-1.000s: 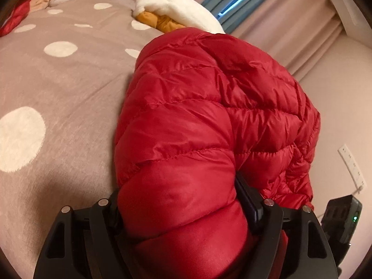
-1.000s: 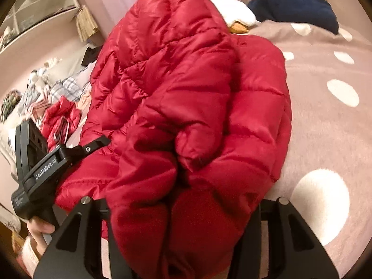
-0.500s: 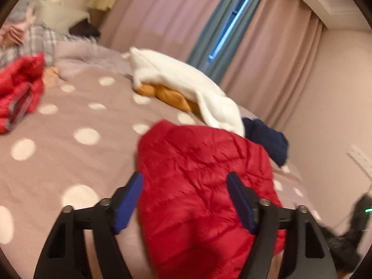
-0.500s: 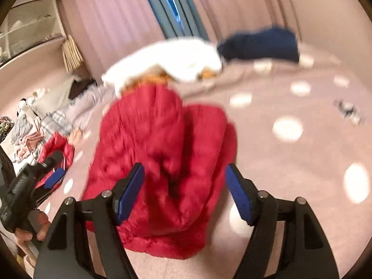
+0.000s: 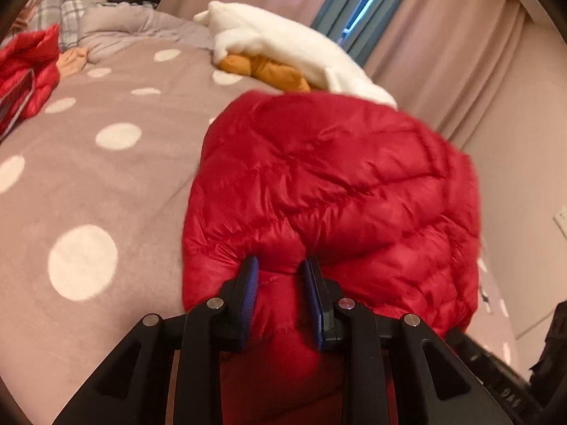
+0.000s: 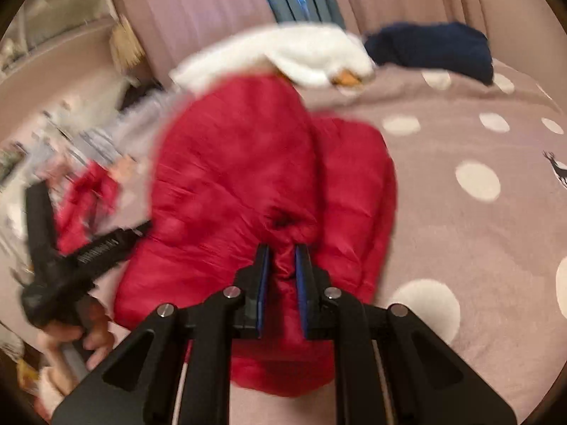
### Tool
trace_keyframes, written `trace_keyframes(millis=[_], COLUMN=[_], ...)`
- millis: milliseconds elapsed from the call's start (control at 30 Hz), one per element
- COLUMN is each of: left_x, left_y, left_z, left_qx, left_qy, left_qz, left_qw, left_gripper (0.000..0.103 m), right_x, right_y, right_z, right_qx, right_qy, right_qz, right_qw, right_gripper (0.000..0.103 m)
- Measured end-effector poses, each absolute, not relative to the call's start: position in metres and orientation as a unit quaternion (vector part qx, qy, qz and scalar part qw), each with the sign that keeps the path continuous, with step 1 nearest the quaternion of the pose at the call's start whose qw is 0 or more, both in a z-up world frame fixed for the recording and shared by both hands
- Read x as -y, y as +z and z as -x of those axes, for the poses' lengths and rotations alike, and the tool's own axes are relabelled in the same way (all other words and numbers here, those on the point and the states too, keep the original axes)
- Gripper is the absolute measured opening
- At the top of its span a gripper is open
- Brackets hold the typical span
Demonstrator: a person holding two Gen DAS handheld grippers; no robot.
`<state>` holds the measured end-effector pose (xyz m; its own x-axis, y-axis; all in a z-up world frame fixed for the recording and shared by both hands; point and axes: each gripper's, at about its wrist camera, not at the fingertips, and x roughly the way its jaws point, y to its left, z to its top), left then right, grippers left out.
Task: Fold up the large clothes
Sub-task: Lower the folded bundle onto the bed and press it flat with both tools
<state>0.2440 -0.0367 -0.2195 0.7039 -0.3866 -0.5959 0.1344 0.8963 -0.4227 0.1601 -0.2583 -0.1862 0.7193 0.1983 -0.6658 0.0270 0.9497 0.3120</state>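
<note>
The red jacket (image 5: 333, 191) lies bunched on the bed (image 5: 106, 184), stretched straight ahead from its near hem. That hem is pinched by the left hand-held gripper (image 5: 280, 272) and the right hand-held gripper (image 6: 282, 256), both closing, side by side. Half a second earlier both were spread wide around it.

Polka-dot bedspread (image 5: 106, 184), white fleece (image 5: 283, 46) lying over an orange garment (image 5: 262, 69) near the blue-edged curtains (image 5: 443, 53), navy garment (image 6: 432, 51) beside it on the far side, second red jacket (image 5: 32, 71) and plaid fabric (image 5: 60, 10) further off, wall socket (image 5: 561, 217).
</note>
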Motion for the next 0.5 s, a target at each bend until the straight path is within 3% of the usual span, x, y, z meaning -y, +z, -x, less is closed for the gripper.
trace_keyframes(millis=[500], left_x=[0.028], left_y=[-0.227], left_z=[-0.257], left_qx=[-0.37], left_qy=[-0.182], left_qz=[0.201], left_qw=[0.888], left_gripper=[0.026], right_x=[0.261], right_y=[-0.215], right_z=[-0.178], right_qx=[-0.41], right_qy=[0.04], right_qz=[-0.171], right_qw=[0.895], right_gripper=[0.014])
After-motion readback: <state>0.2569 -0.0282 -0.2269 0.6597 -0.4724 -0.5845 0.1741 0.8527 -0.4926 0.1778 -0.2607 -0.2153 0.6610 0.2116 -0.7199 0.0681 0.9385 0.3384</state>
